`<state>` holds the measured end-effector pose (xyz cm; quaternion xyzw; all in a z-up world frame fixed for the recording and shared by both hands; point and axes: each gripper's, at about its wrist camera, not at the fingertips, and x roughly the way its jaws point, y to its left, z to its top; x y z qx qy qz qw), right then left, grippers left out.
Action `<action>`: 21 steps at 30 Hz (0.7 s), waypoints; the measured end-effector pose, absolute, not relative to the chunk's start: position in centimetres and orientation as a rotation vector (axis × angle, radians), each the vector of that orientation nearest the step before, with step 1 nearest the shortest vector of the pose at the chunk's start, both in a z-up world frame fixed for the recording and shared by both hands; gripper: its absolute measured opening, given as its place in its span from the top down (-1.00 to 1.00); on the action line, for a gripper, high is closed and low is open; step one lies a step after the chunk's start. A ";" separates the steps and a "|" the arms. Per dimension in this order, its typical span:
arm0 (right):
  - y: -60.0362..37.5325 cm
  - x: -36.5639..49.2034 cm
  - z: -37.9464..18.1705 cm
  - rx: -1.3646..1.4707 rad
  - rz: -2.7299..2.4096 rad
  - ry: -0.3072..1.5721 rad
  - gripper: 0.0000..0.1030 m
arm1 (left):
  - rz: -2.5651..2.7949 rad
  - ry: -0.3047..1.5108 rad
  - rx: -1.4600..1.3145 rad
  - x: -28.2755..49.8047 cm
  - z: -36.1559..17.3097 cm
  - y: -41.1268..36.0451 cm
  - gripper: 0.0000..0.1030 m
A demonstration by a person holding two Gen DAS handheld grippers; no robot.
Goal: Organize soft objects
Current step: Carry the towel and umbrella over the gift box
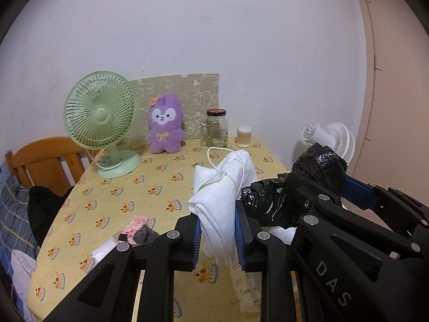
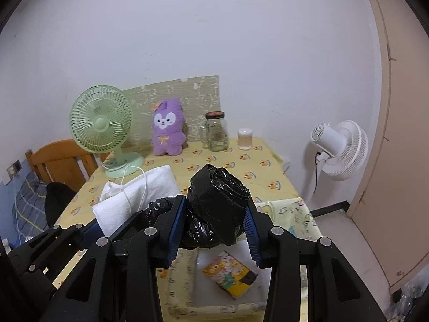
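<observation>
My left gripper (image 1: 217,230) is shut on a folded white towel (image 1: 224,190) with a white cord, held up above the table; the towel also shows in the right wrist view (image 2: 139,196). My right gripper (image 2: 214,222) is shut on a roll of black plastic bags (image 2: 218,201), held just right of the towel; the roll shows in the left wrist view (image 1: 319,169). A purple plush toy (image 1: 165,127) sits upright at the back of the table against a green patterned board. A grey sock (image 1: 143,234) and a pink packet (image 1: 135,226) lie near the front left.
A green desk fan (image 1: 103,123), a glass jar (image 1: 216,131) and a small white cup (image 1: 244,136) stand at the back of the yellow-clothed table (image 1: 150,177). A white box (image 2: 241,276) holding a colourful packet (image 2: 230,273) lies below my right gripper. A white floor fan (image 2: 340,150) stands right.
</observation>
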<state>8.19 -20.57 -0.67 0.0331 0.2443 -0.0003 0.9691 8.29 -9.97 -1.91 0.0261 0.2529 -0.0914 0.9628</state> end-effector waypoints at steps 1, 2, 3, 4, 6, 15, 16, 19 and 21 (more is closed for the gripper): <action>-20.8 8.2 -0.8 0.071 -0.006 0.495 0.13 | -0.192 0.512 0.055 8.4 -2.0 -10.3 0.60; -21.2 8.2 -0.9 0.075 -0.015 0.496 0.13 | -0.199 0.515 0.058 8.5 -2.1 -10.6 0.60; -21.5 8.2 -1.0 0.079 -0.020 0.498 0.13 | -0.204 0.517 0.060 8.6 -2.2 -10.9 0.60; -21.9 8.3 -1.1 0.084 -0.027 0.502 0.13 | -0.209 0.518 0.064 8.7 -2.2 -11.2 0.60; -22.5 8.5 -1.3 0.090 -0.037 0.506 0.13 | -0.221 0.521 0.074 8.9 -2.4 -11.9 0.60; -25.3 9.1 -2.7 0.115 -0.091 0.537 0.13 | -0.269 0.547 0.111 9.6 -3.3 -14.7 0.60; -25.6 9.1 -2.9 0.117 -0.098 0.542 0.13 | -0.275 0.552 0.115 9.7 -3.5 -15.0 0.60; -26.4 9.4 -3.4 0.120 -0.114 0.554 0.13 | -0.292 0.566 0.129 10.0 -3.9 -15.7 0.60; -26.8 9.6 -3.9 0.124 -0.119 0.566 0.13 | -0.304 0.579 0.139 10.2 -4.3 -16.2 0.60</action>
